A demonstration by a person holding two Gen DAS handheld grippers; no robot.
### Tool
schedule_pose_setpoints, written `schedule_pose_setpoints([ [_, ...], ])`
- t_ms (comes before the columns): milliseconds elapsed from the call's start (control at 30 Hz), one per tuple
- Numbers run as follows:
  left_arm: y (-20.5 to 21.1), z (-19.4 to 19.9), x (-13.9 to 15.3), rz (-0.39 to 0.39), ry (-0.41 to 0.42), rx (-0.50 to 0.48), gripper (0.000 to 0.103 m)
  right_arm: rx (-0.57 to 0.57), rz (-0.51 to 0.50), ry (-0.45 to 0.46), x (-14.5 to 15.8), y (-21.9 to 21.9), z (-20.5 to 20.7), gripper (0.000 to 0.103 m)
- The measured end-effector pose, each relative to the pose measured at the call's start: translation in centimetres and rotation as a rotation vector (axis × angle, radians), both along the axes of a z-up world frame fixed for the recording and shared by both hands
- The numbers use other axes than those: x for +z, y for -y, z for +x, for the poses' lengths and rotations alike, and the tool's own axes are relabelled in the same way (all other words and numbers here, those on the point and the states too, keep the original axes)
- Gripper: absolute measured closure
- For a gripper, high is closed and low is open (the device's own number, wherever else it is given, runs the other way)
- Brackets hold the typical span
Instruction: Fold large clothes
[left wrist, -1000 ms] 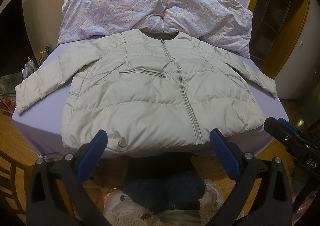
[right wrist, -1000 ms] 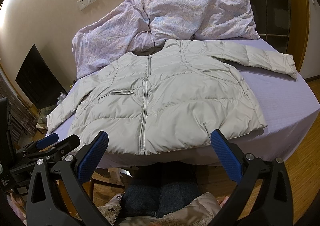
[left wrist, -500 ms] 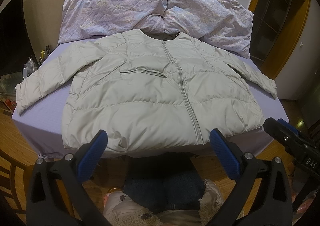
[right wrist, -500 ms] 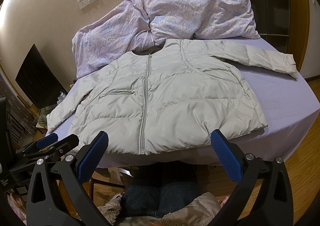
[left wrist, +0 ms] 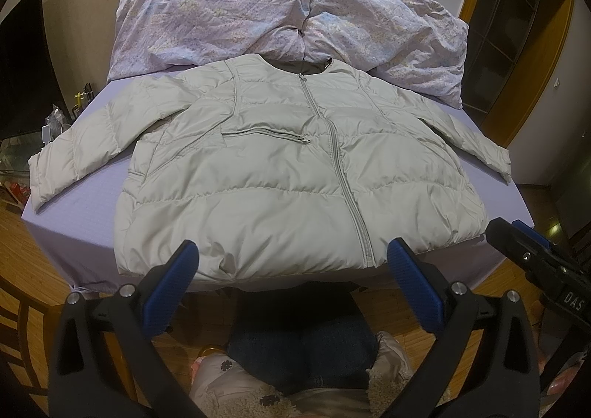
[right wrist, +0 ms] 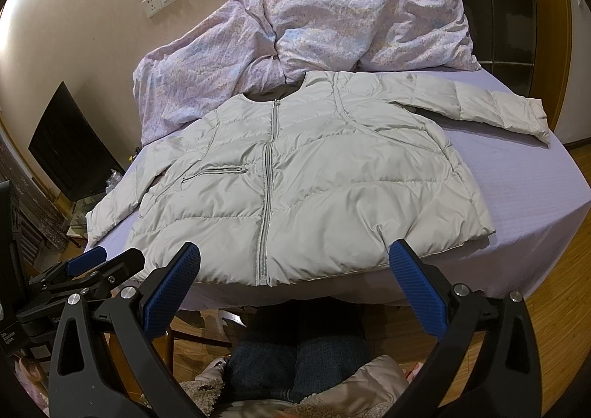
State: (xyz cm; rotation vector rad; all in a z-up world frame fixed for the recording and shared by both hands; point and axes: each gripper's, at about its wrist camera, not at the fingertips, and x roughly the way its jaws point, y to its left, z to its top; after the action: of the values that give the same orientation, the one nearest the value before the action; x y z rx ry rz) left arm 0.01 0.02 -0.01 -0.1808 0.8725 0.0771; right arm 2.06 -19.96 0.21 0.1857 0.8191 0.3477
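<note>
A pale grey puffer jacket point(left wrist: 288, 174) lies flat and zipped on the lilac bed point(left wrist: 74, 211), front up, both sleeves spread out. It also shows in the right wrist view point(right wrist: 314, 174). My left gripper point(left wrist: 293, 259) is open and empty, held just short of the jacket's hem near the bed's front edge. My right gripper point(right wrist: 295, 262) is open and empty, also just short of the hem. The right gripper's fingers show at the right of the left wrist view point(left wrist: 532, 255); the left gripper's fingers show at the left of the right wrist view point(right wrist: 92, 262).
A crumpled lilac floral duvet point(left wrist: 280, 15) is heaped at the head of the bed behind the jacket. A dark screen point(right wrist: 70, 155) stands left of the bed. The person's knees point(left wrist: 303, 347) are below the grippers. Wooden floor surrounds the bed.
</note>
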Motion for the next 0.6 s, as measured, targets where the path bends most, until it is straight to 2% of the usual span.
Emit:
schedule_pose_setpoints([
  [600, -0.01, 0.02, -0.03, -0.001, -0.003, 0.001, 0.002, -0.001, 0.001, -0.005, 0.44, 0.26, 0.56, 0.001],
])
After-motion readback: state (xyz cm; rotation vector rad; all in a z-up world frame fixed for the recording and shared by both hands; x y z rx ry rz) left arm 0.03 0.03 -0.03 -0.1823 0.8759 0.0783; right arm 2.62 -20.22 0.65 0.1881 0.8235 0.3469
